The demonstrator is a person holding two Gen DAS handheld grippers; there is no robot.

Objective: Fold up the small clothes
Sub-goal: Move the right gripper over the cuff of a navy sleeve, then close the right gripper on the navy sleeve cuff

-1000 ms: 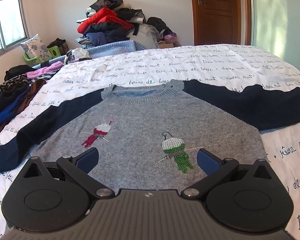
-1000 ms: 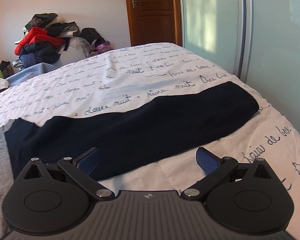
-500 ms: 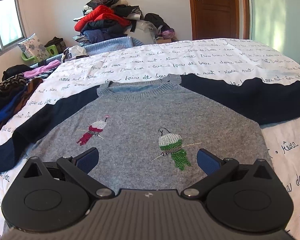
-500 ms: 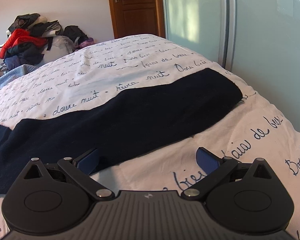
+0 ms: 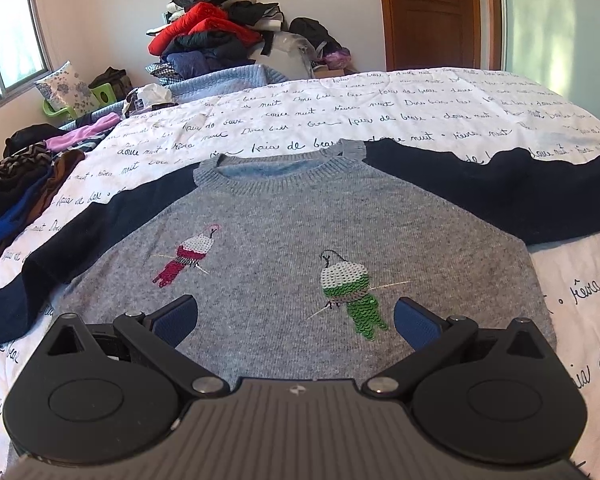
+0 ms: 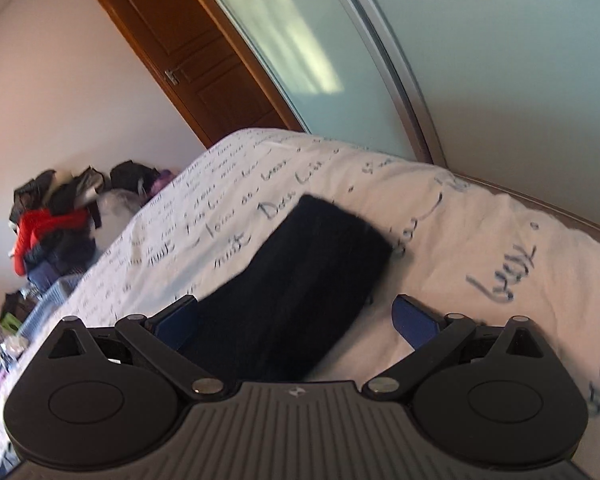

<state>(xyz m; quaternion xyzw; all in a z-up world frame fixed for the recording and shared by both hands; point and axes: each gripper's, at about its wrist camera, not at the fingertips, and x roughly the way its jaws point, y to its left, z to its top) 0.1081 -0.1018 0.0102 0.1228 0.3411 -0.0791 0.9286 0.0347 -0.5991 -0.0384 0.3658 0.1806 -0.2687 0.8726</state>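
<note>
A small grey sweater [image 5: 284,232] with two sequin birds and navy sleeves lies flat, face up, on the bed. My left gripper [image 5: 296,320] is open and empty, hovering over the sweater's lower body near the hem. The sweater's right navy sleeve [image 6: 300,280] stretches out across the bedspread, its cuff towards the bed's far edge. My right gripper [image 6: 296,320] is open and empty, tilted, just above this sleeve, with the sleeve running between its fingers.
The white bedspread [image 5: 380,112] has script writing. A row of dark and striped clothes [image 5: 16,192] lies along the bed's left edge. A pile of clothes [image 5: 220,40] stands beyond the bed. A wooden door [image 6: 188,60] and a frosted sliding panel [image 6: 480,60] are at the right.
My right gripper has rolled and swung right along the navy sleeve towards its cuff, coming closer to it. My left gripper has drifted slightly over the sweater body.
</note>
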